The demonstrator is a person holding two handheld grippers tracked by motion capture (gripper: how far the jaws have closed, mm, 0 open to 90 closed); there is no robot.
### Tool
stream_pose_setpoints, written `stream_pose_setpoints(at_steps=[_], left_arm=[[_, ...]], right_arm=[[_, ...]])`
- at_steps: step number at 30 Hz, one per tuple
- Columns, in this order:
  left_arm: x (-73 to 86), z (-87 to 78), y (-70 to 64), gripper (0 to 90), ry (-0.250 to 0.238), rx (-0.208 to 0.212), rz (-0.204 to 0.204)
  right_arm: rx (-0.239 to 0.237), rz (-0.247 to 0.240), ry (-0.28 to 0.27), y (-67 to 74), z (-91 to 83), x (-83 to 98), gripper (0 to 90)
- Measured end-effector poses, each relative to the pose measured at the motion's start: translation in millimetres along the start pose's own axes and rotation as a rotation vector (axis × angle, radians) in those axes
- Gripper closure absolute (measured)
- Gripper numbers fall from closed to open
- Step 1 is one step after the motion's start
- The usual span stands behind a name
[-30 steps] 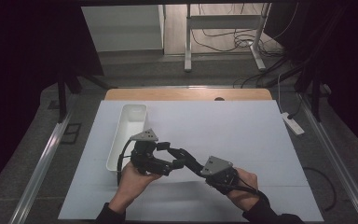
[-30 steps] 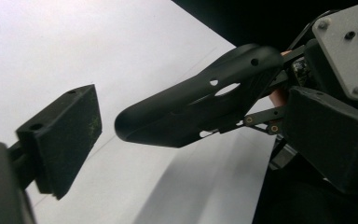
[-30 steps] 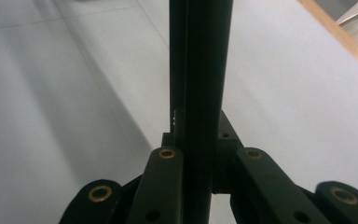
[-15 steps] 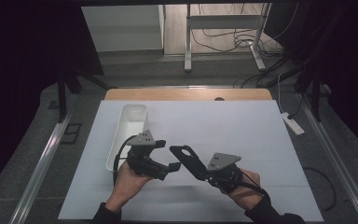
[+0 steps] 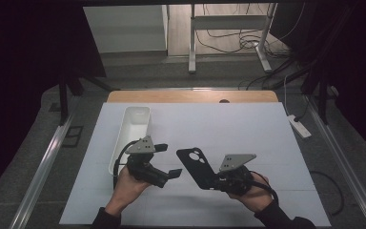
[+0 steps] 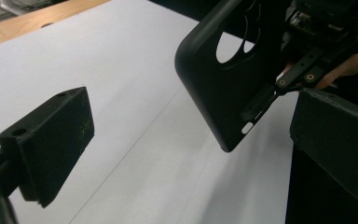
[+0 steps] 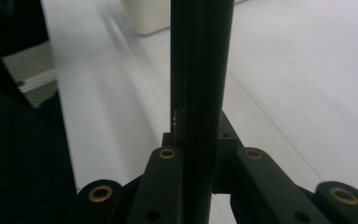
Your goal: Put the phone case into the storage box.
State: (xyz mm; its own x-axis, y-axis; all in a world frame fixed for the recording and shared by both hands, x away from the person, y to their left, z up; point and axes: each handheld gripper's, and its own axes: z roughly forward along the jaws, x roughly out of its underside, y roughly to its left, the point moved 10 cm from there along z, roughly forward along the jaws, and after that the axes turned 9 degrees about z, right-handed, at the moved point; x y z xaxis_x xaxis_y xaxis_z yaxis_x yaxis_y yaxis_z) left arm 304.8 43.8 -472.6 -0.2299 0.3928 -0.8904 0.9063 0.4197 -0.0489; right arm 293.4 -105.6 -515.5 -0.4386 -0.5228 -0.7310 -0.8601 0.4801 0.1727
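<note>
A black phone case (image 5: pixel 196 164) with a round camera cutout is held tilted above the white mat, my right gripper (image 5: pixel 213 182) shut on its lower end. In the right gripper view the case (image 7: pixel 200 70) stands edge-on between the jaws of the right gripper (image 7: pixel 198 151), which press on both its sides. My left gripper (image 5: pixel 168 161) hovers just left of the case, open and holding nothing. In the left gripper view the case (image 6: pixel 233 79) hangs ahead and to the right, beyond the wide-apart pads (image 6: pixel 51 144) of the left gripper (image 6: pixel 191 140).
A long white tray (image 5: pixel 134 129) lies on the white mat (image 5: pixel 248 138) behind the left hand. A wooden strip (image 5: pixel 190 97) runs along the table's far edge. A white power strip (image 5: pixel 298 127) sits off the mat at the right.
The two grippers were together around the case a second ago. The left gripper has drawn back to the left, and the case now stands tilted up in the right gripper alone.
</note>
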Motion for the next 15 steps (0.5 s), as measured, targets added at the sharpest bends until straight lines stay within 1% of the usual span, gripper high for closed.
stream_pose_setpoints(at_steps=[1, 3, 5, 9, 11, 12, 13, 15], left_arm=[[0.2, -0.5, -0.1, 0.4, -0.002, 0.005, 0.005], [-0.4, -0.9, -1.2, 0.4, -0.014, 0.013, 0.003], [0.1, -0.7, -1.5, 0.5, -0.012, 0.017, -0.001], [0.5, 0.4, -2.0, 1.1, -0.003, 0.013, -0.009], [0.1, 0.8, -2.5, 3.6, -0.001, 0.006, -0.014], [0.1, 0.9, -2.7, 6.7, 0.002, 0.0, -0.006], [0.2, 0.6, -3.3, 6.7, 0.004, -0.004, 0.004], [-1.1, -0.6, -5.8, 16.4, -0.013, 0.018, -0.001]], right_arm=[[-0.021, 0.005, -0.003, 1.3, -0.6, 0.4, 85.0], [-0.047, 0.008, -0.008, 2.9, -0.8, 0.8, 85.1], [-0.069, 0.011, -0.006, 4.5, -1.0, 2.3, 85.0], [-0.082, 0.01, -0.01, 6.5, -1.0, 2.7, 85.0], [-0.084, 0.006, -0.013, 7.4, -1.0, 2.6, 85.0], [-0.088, 0.005, -0.015, 8.1, -1.0, 2.5, 85.0], [-0.088, 0.005, -0.015, 8.1, -1.0, 2.5, 85.0], [-0.086, 0.001, -0.015, 9.1, -0.9, 2.4, 85.0]])
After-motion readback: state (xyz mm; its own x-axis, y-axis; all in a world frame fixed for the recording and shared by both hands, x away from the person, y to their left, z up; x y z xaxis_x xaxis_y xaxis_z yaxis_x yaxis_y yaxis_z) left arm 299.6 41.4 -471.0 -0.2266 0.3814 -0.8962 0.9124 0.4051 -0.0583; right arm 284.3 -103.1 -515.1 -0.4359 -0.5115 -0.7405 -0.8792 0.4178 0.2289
